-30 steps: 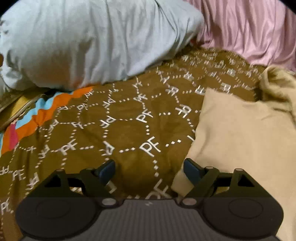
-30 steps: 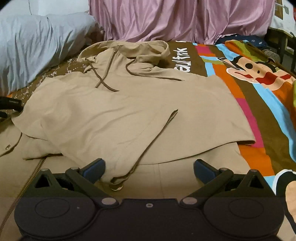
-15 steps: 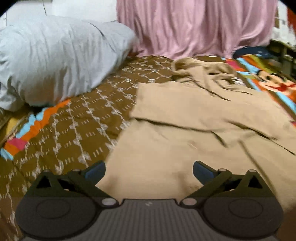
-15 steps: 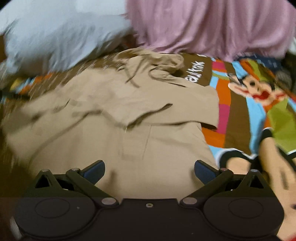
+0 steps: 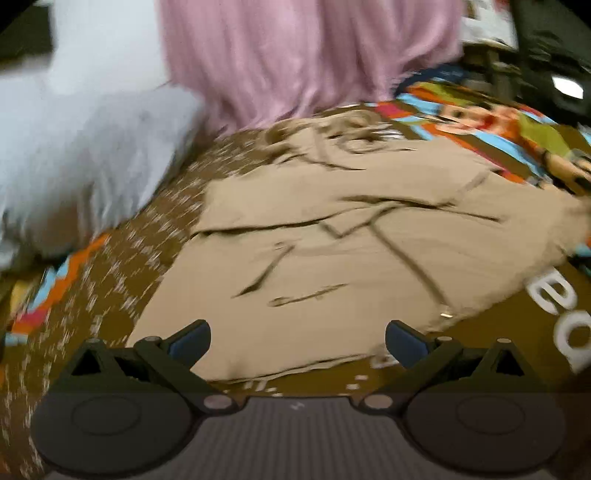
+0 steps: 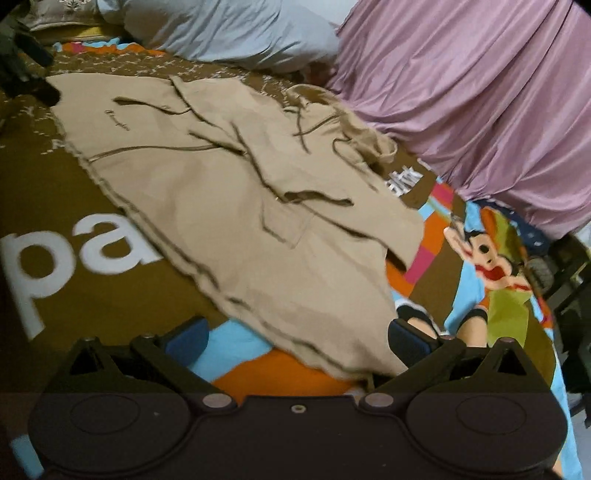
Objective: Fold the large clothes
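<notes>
A: Left wrist view was blurred, but going from the left edge it showed the grey pillow [image 5: 85, 162], then the brown patterned bedspread [image 5: 122, 280], then the tan hoodie [image 5: 332, 266] spread flat on the bed. Where did its long axis run?

B: Away from that camera. Its hem lay nearest, just past the fingertips of the left hand-held gripper [image 5: 297, 341], and its hood lay at the far end by the pink curtain [image 5: 303, 55].

A: And that hand-held gripper's state?

B: Its jaws stood wide apart, with only the hem and bedspread seen beyond the gap. Nothing was pinched.

A: Right wrist view, left to right?

B: Large white letters on the bedspread [image 6: 74, 192] at the left, then the hoodie [image 6: 229, 206] lying as a long diagonal band. The hem ran along the left and lower side, and one lower corner reached down to the right hand-held gripper [image 6: 298, 338]. The hood and its drawstrings pointed to the upper right, toward the curtain [image 6: 480, 110]. A sleeve was folded across the chest.

A: Was the right one holding that corner?

B: No. Its jaws were spread wide, and the corner lay on the bed seen through the gap, with the pads off the cloth. Further right came the cartoon monkey print [image 6: 491, 258] on the bedspread, and the pillow [image 6: 229, 33] sat at the top.
</notes>
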`<state>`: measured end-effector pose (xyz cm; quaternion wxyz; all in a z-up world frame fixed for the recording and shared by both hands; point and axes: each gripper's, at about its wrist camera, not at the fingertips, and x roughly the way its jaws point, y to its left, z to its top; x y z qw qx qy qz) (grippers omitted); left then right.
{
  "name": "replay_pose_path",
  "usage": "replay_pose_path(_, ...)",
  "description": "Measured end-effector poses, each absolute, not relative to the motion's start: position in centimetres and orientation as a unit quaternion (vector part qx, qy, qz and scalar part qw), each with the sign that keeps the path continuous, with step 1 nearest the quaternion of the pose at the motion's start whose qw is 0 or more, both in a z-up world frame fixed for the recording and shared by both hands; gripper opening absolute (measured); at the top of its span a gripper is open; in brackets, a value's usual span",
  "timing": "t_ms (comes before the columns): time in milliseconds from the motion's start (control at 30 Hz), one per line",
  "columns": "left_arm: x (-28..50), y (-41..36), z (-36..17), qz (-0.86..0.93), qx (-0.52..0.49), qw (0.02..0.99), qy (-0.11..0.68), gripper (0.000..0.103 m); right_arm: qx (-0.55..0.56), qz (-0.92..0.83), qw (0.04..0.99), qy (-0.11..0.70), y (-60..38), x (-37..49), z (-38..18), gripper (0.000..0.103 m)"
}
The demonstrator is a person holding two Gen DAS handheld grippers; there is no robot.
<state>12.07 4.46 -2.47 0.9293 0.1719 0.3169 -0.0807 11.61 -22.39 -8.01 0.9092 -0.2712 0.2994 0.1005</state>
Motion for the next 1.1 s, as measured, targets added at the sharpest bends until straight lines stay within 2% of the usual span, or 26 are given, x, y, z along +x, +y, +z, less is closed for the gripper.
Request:
replay_pose_path(100, 11.2, 2.0, -3.2, -0.103, 0.212, 0.92, 0.312, 0.102, -0.274, 0.097, 0.913, 0.286, -21.9, 12.7, -8.3, 0.102)
replay_pose_path(167, 11.1, 0.8, -3.8, -0.113, 0.229, 0.915, 0.311, 0.102, -0.275, 0.105, 0.915, 0.278, -21.8, 13.2, -8.3, 0.094)
replay_pose_path(233, 11.5, -0.4, -4.5, -0.123, 0.245, 0.908, 0.315, 0.102, -0.273, 0.122, 0.912, 0.281, -21.5, 13.7, -8.2, 0.073)
replay_pose_path(267, 11.7, -0.8, -4.9, -0.122, 0.254, 0.905, 0.319, 0.102, -0.269, 0.127, 0.911, 0.284, -21.4, 14.0, -8.2, 0.069)
replay_pose_path(300, 12.1, -1.2, -5.3, -0.116, 0.262, 0.901, 0.326, 0.102, -0.262, 0.134, 0.912, 0.287, -21.5, 14.2, -8.1, 0.056)
replay_pose_path(333, 12.5, -1.3, -5.7, -0.108, 0.267, 0.898, 0.332, 0.102, -0.253, 0.14, 0.912, 0.29, -21.4, 14.4, -8.0, 0.039)
replay_pose_path(367, 12.9, -1.2, -5.9, -0.101, 0.265, 0.898, 0.337, 0.102, -0.242, 0.141, 0.915, 0.291, -21.4, 14.5, -7.7, 0.03)
replay_pose_path(400, 13.3, -1.0, -5.9, -0.096, 0.26, 0.898, 0.342, 0.102, -0.228, 0.134, 0.92, 0.288, -21.6, 14.8, -7.3, 0.015)
replay_pose_path(567, 14.8, 0.1, -6.5, -0.047, 0.284, 0.892, 0.349, 0.102, -0.096, 0.126, 0.954, 0.256, -23.1, 15.6, -3.3, 0.01)
replay_pose_path(667, 15.7, 1.4, -6.5, -0.001, 0.321, 0.883, 0.344, 0.096, -0.057, 0.118, 0.965, 0.227, -23.7, 16.1, -0.8, 0.008)
replay_pose_path(767, 16.8, 4.1, -5.6, 0.04, 0.302, 0.886, 0.349, 0.083, -0.061, 0.115, 0.969, 0.209, -23.8, 16.3, 0.7, 0.008)
replay_pose_path(800, 17.1, 4.8, -5.2, 0.046, 0.294, 0.888, 0.35, 0.075, -0.065, 0.114, 0.97, 0.207, -23.8, 16.3, 0.9, 0.008)
replay_pose_path(867, 17.3, 5.9, -4.5, 0.047, 0.286, 0.891, 0.349, 0.052, -0.069, 0.113, 0.968, 0.211, -23.9, 16.1, 0.7, 0.008)
replay_pose_path(900, 17.3, 6.1, -4.2, 0.039, 0.283, 0.892, 0.35, 0.021, -0.072, 0.112, 0.968, 0.215, -23.8, 15.9, 0.4, 0.008)
replay_pose_path(933, 17.2, 6.2, -3.8, 0.038, 0.279, 0.892, 0.353, 0.006, -0.077, 0.111, 0.967, 0.218, -23.6, 15.5, 0.0, 0.008)
replay_pose_path(1100, 15.3, 5.7, -0.9, 0.038, 0.265, 0.914, 0.306, 0.002, -0.122, 0.096, 0.967, 0.202, -22.9, 13.3, -1.3, 0.004)
